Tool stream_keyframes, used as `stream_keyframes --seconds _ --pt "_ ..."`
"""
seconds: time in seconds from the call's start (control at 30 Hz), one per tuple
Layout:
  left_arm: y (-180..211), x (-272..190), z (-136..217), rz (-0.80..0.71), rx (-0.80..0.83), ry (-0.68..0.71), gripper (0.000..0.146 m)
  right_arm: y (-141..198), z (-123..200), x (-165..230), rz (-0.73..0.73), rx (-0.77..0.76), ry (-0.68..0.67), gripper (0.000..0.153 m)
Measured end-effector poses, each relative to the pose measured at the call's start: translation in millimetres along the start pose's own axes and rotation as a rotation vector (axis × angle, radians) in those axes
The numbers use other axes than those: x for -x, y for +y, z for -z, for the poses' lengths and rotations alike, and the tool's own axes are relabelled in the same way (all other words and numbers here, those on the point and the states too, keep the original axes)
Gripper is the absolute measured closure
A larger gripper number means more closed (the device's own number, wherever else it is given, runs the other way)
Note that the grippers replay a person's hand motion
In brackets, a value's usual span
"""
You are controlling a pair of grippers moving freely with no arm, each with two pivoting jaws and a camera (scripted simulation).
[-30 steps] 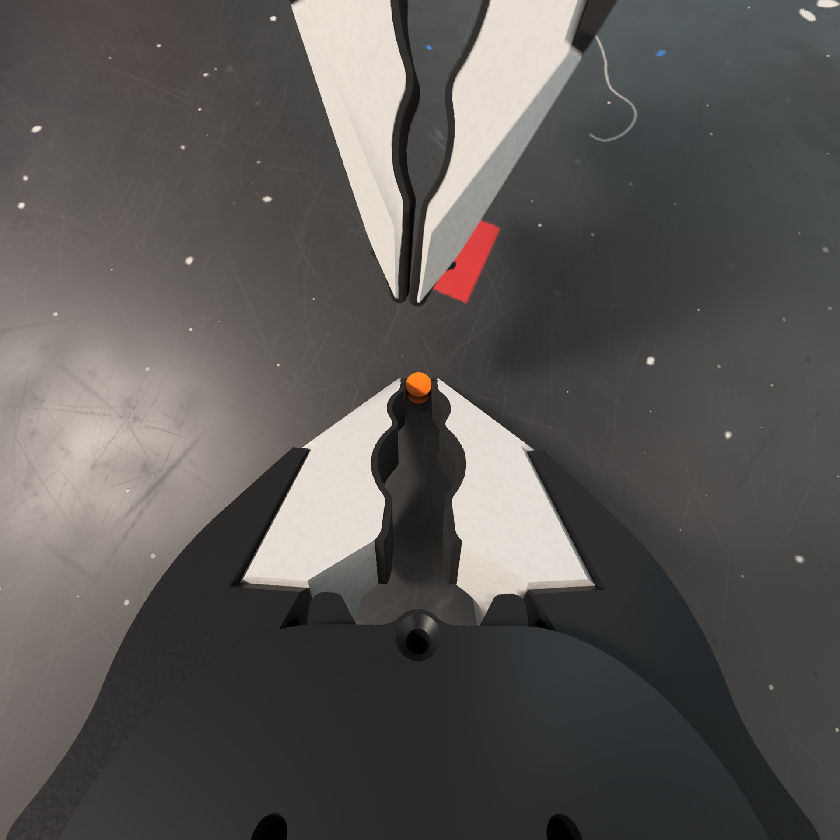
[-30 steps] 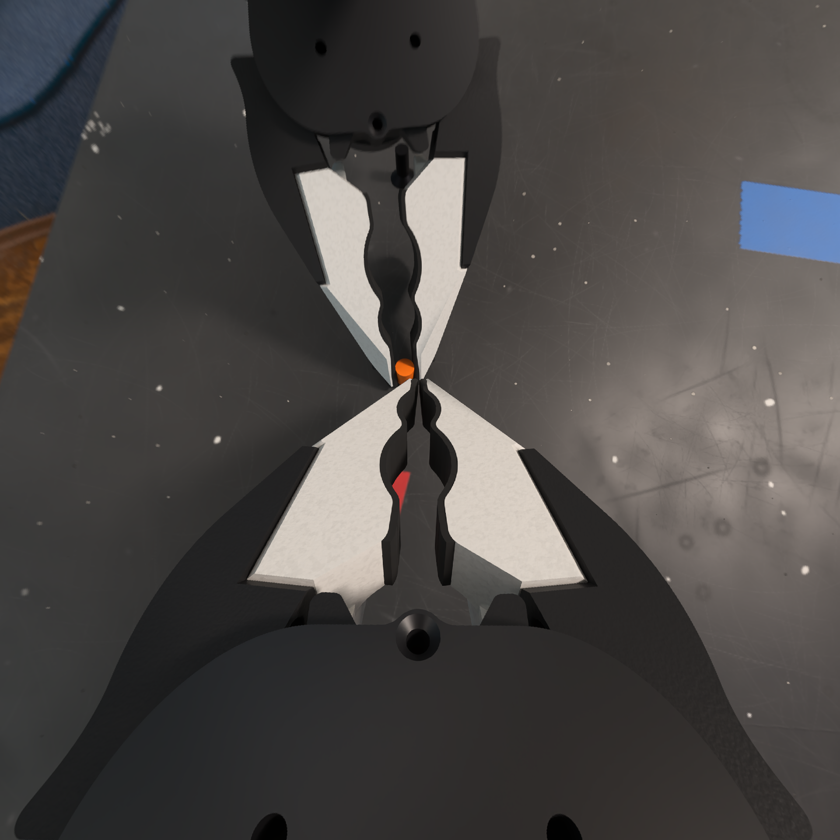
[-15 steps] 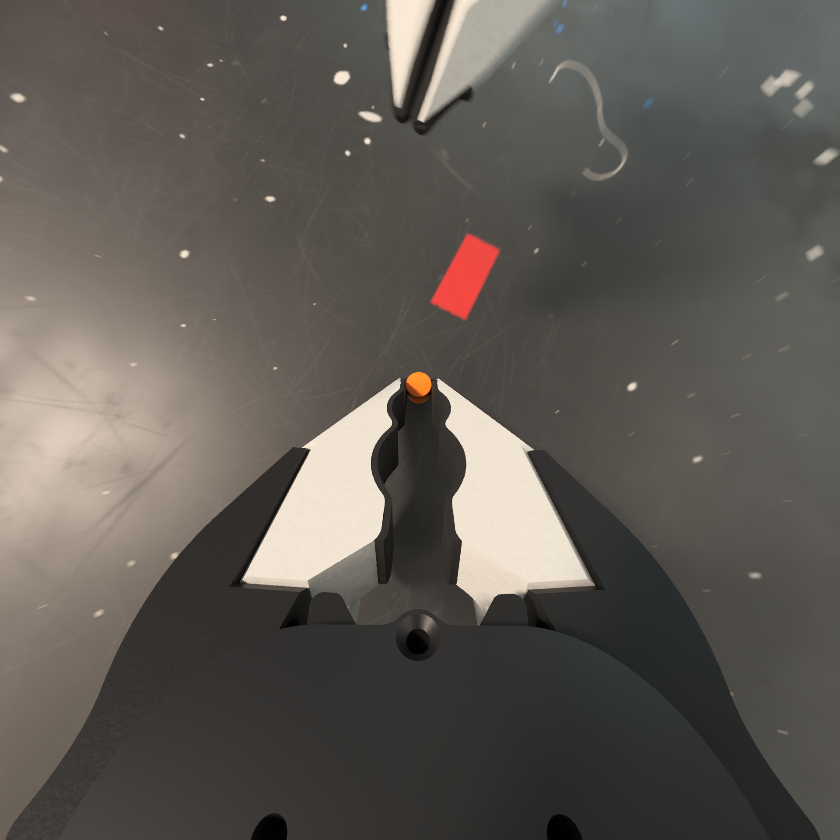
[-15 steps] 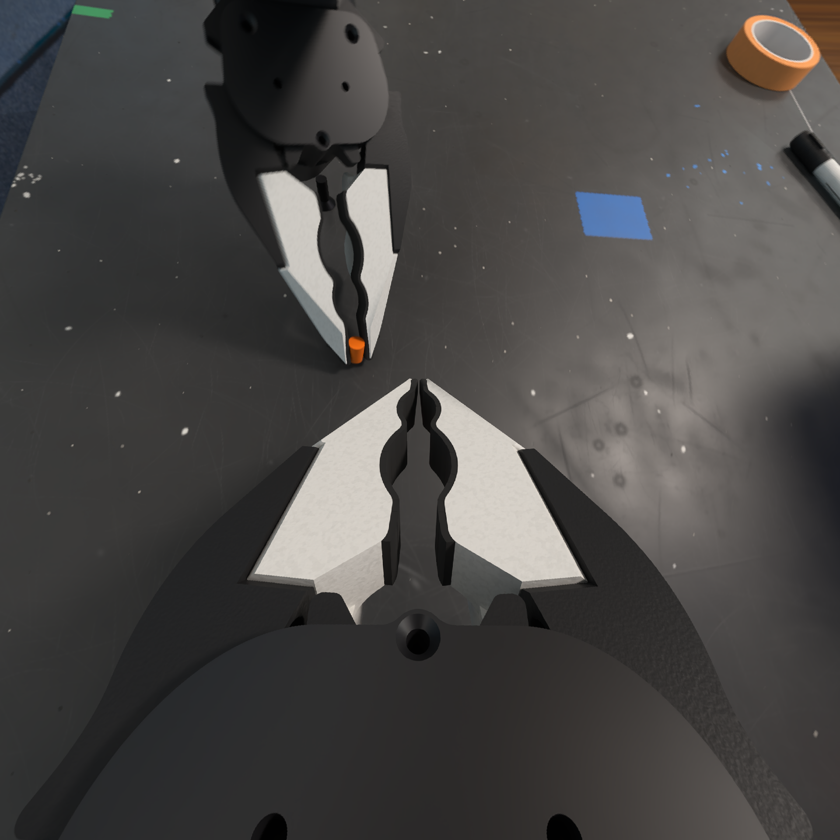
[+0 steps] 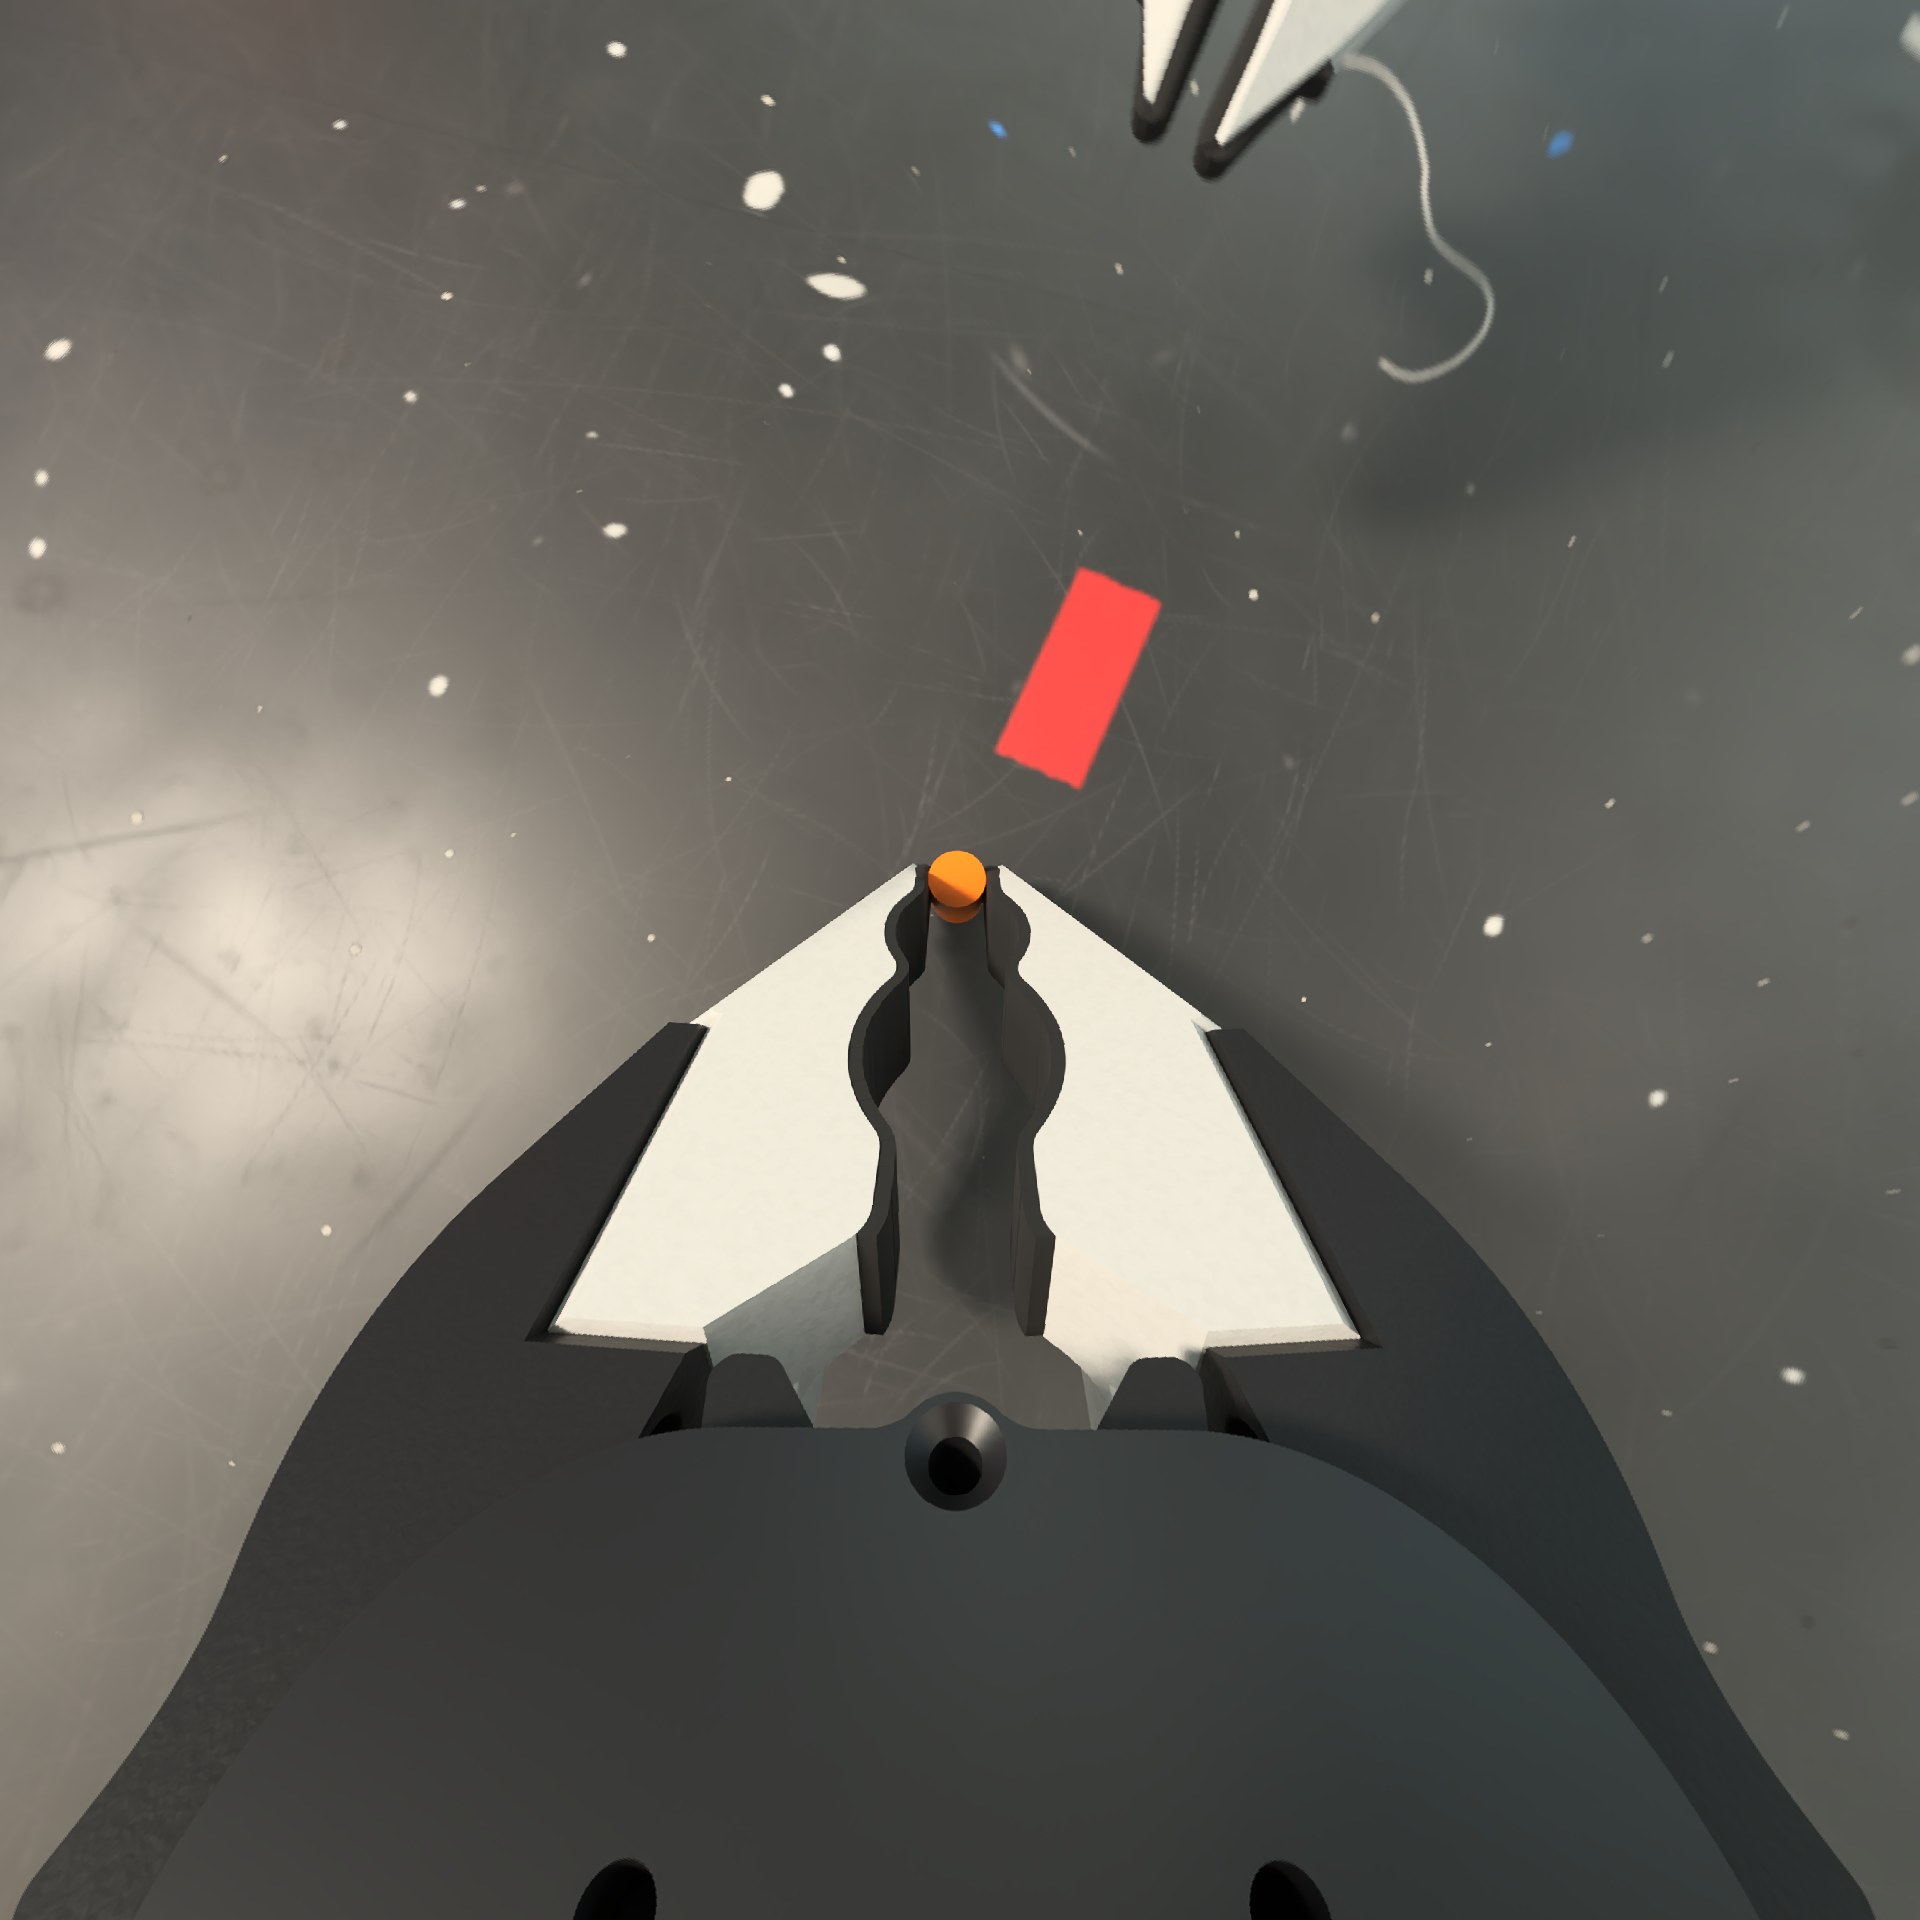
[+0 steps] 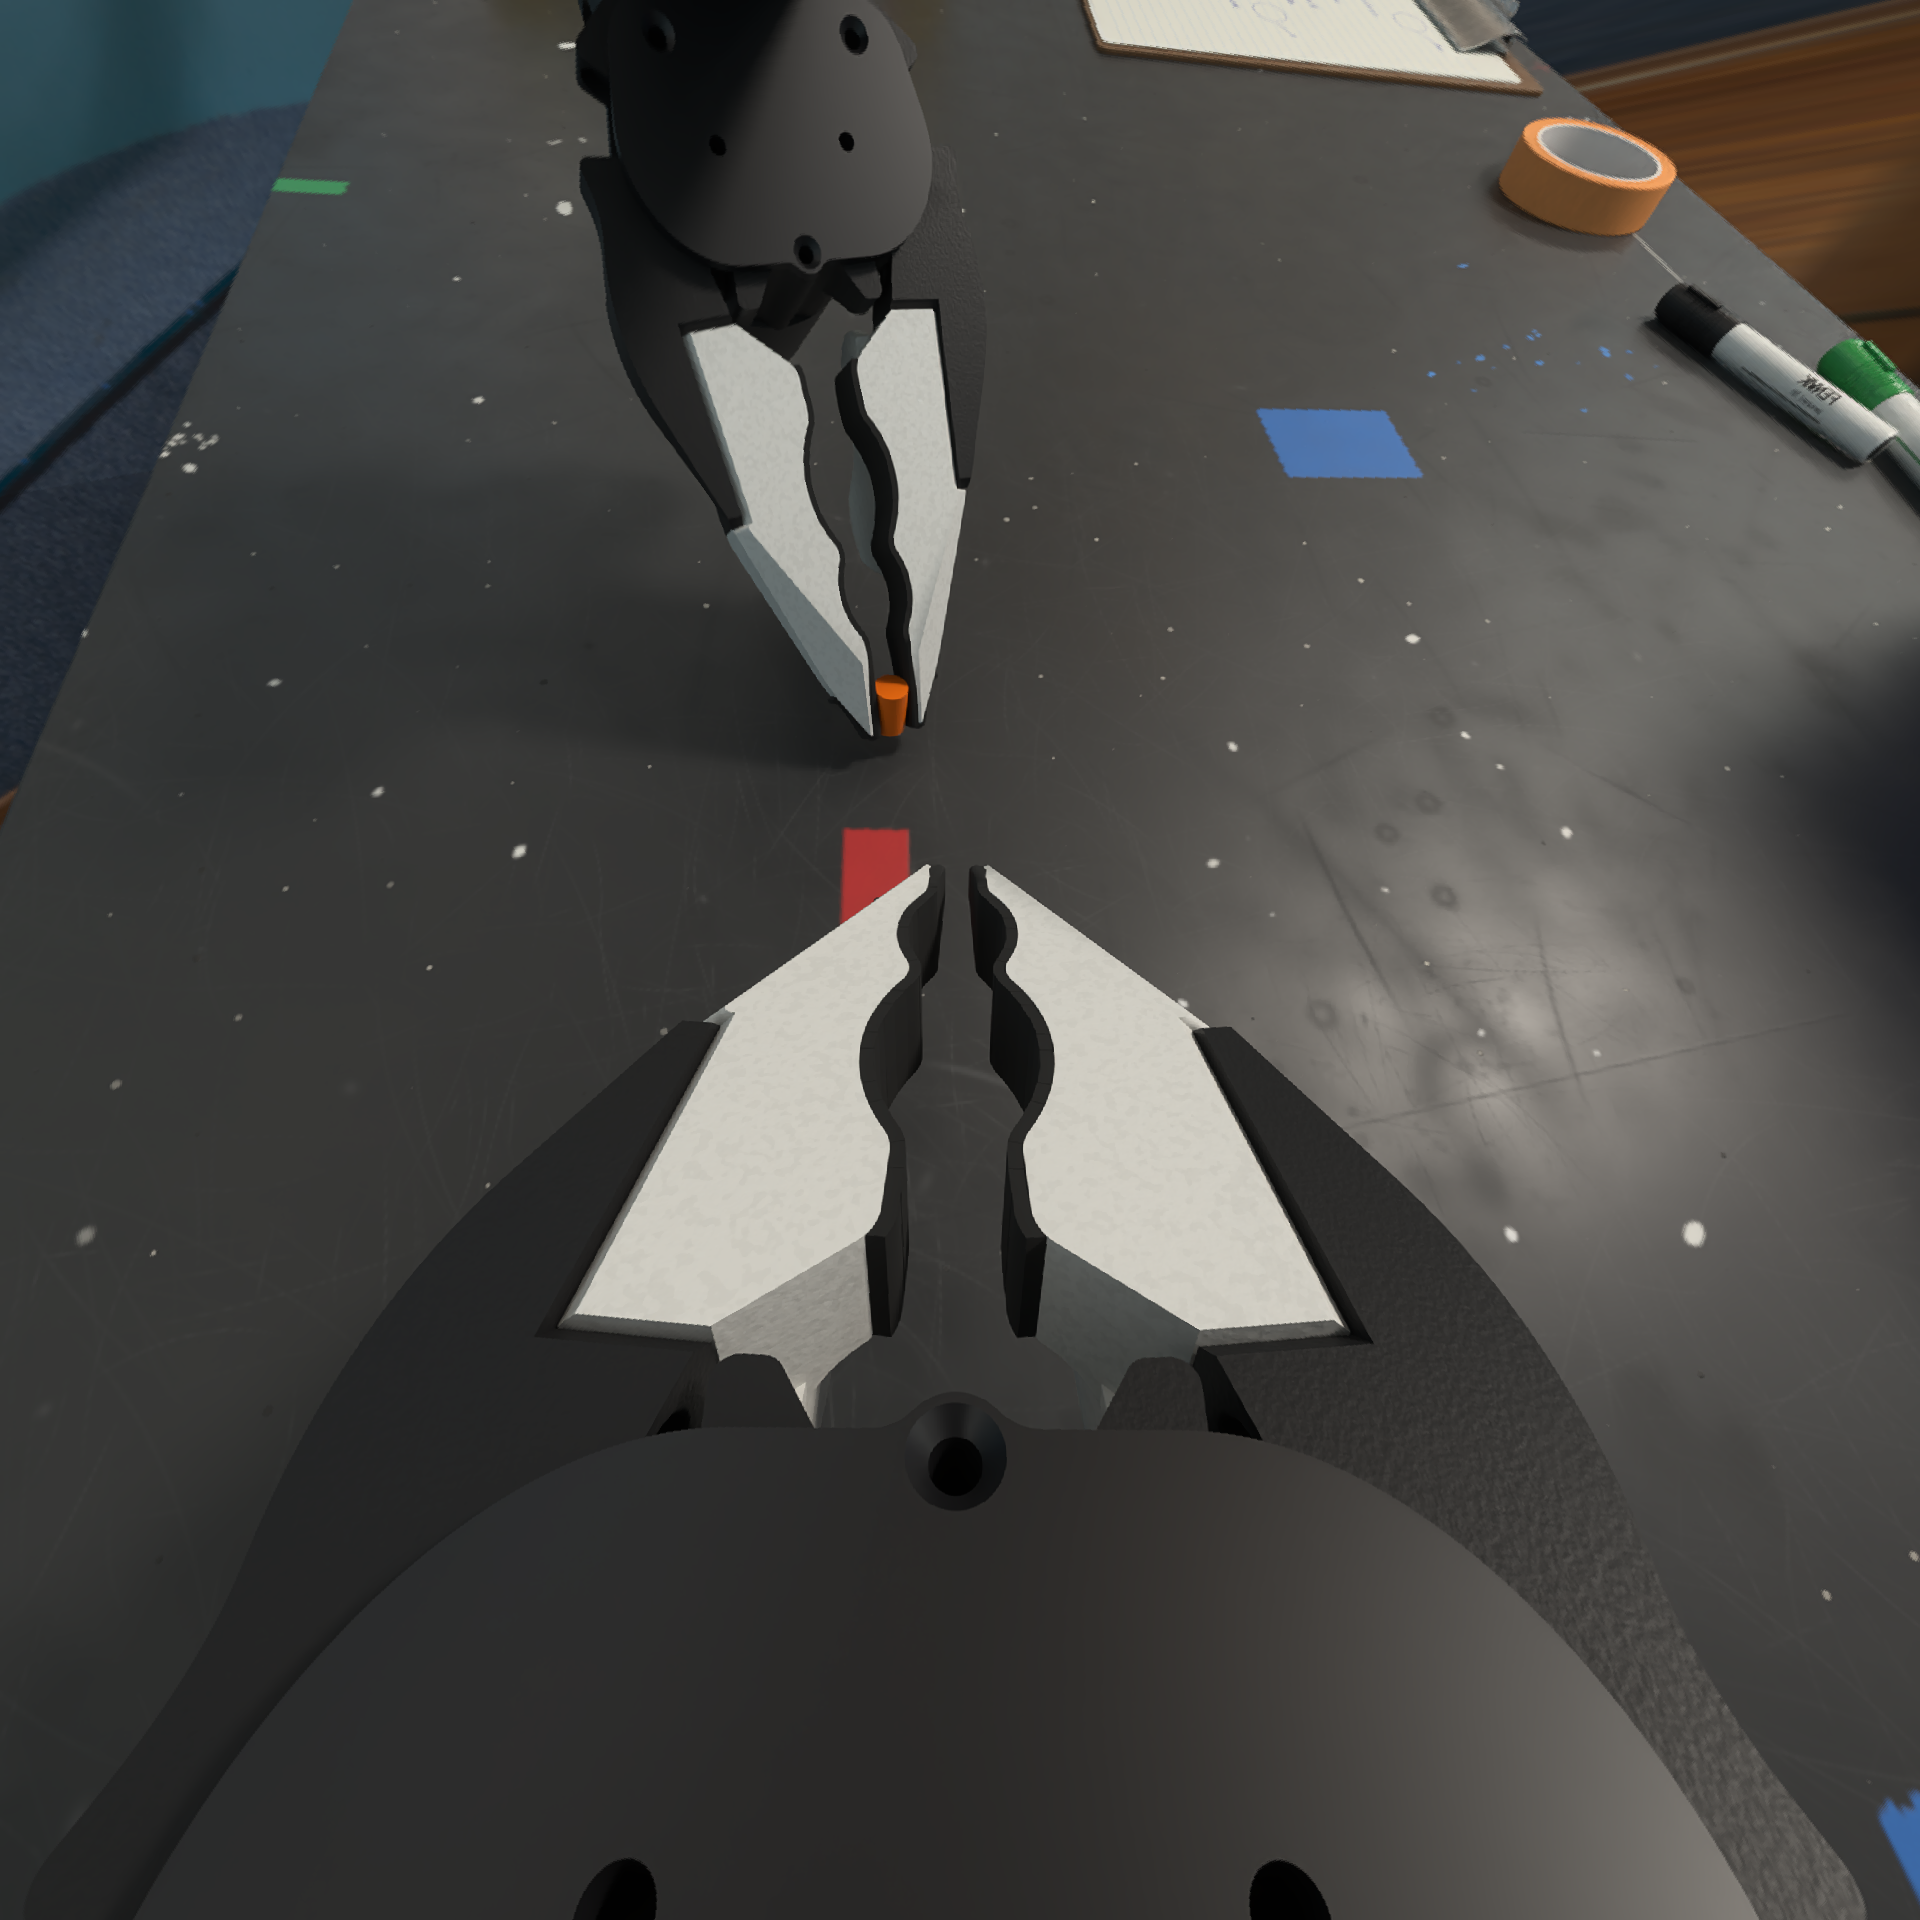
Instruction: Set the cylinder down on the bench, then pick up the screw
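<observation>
The cylinder [image 5: 956, 883] is staying clenched in the left tongs [image 5: 956, 878] mid-bench while the empty, barely parted right tongs [image 6: 956, 878] are backing off.

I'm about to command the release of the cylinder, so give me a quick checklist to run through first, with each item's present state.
1. Left gripper clamped on the orange cylinder: ok.
2. Cylinder bottom touching the bench: cannot tell, looks very close.
3. Cylinder roughly upright: ok.
4. Right gripper apart from the cylinder: ok.
5. Red patch not under the cylinder: ok.
6. Screw in view: not ok.
</observation>
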State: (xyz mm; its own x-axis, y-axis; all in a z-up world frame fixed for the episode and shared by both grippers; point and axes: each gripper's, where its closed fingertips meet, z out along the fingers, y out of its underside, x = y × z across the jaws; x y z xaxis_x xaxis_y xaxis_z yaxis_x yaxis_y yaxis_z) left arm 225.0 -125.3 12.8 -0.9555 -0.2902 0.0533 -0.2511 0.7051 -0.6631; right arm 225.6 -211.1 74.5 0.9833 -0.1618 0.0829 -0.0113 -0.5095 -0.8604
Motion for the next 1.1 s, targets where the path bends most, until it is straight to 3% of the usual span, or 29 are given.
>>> stream_keyframes --seconds 0.23,0.53,0.73,0.83,0.93,1.1 --pt "1.3 -7.9 -4.9 -0.056 0.006 0.015 0.136 5.5 12.3 -1.5 0.02 -0.046 0.012 0.147" --pt "1.8 -6.5 -3.5 -0.035 -0.07 0.009 0.123 8.9 12.5 -20.8 -0.011 -0.153 0.035 0.144" --pt "1.8 -0.2 12.7 0.034 -0.143 0.0 0.107 -0.5 11.3 -28.2 -0.033 -0.225 0.046 0.144" --pt "8.1 12.8 23.3 0.101 -0.173 -0.078 0.099 6.4 8.0 -36.8 -0.096 -0.204 0.074 0.144" --pt "18.5 31.5 33.2 0.261 -0.167 -0.164 0.093 5.2 7.3 -43.1 -0.205 -0.222 0.051 0.142" --pt "27.2 57.7 80.2 0.424 -0.246 -0.345 0.085 -5.4 7.6 -47.7 -0.182 -0.209 0.079 0.141"
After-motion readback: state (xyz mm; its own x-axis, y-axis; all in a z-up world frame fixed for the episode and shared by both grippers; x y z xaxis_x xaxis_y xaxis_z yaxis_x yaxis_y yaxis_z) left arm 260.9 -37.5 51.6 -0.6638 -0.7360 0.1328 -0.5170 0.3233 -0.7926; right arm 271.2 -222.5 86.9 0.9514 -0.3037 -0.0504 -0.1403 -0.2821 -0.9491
